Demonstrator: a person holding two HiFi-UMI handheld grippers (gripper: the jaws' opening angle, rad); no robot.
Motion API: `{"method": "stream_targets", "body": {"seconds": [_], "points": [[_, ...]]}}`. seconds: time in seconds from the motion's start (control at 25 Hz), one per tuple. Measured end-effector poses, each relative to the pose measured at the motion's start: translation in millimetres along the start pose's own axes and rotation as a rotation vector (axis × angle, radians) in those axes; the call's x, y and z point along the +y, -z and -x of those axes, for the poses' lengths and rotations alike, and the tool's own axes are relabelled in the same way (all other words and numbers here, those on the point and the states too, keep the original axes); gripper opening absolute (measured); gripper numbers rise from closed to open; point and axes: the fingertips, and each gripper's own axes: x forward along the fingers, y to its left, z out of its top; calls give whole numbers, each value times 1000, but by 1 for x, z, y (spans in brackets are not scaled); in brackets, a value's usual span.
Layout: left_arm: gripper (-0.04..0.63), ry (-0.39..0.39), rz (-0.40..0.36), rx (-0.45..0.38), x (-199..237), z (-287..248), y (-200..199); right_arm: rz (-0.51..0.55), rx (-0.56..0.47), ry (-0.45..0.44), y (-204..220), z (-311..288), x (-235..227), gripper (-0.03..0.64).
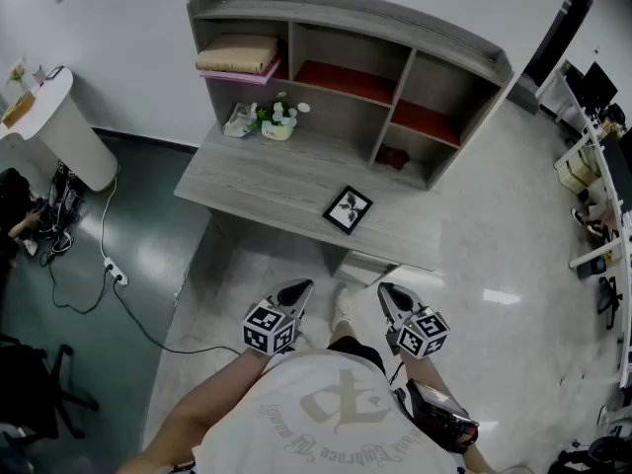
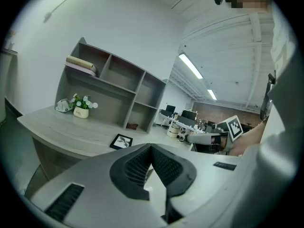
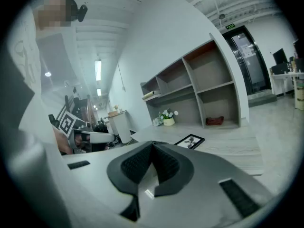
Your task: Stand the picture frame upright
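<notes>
A black picture frame (image 1: 348, 209) with a leaf print lies flat on the grey desk (image 1: 257, 181), near its front right. It also shows in the left gripper view as the picture frame (image 2: 121, 141) and in the right gripper view as the picture frame (image 3: 190, 141). My left gripper (image 1: 300, 286) and right gripper (image 1: 385, 290) hang side by side in front of the desk, well short of the frame. Both are shut with nothing between the jaws.
A shelf unit (image 1: 395, 62) stands at the desk's back, with a folded towel (image 1: 237, 53) in its top left bay and a red thing (image 1: 392, 158) low on the right. A small flower pot (image 1: 278, 122) sits beside a crumpled white object (image 1: 240, 119). A white round stand (image 1: 59, 126) and floor cables (image 1: 109, 265) are at left.
</notes>
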Motion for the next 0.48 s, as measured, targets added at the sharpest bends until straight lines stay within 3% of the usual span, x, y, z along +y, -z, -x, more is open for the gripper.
{"method": "stream_targets", "body": {"seconds": [0.48], "points": [[3,-49,34,-19,12,28,2,29,37,-42,5,-7,33,3]]}}
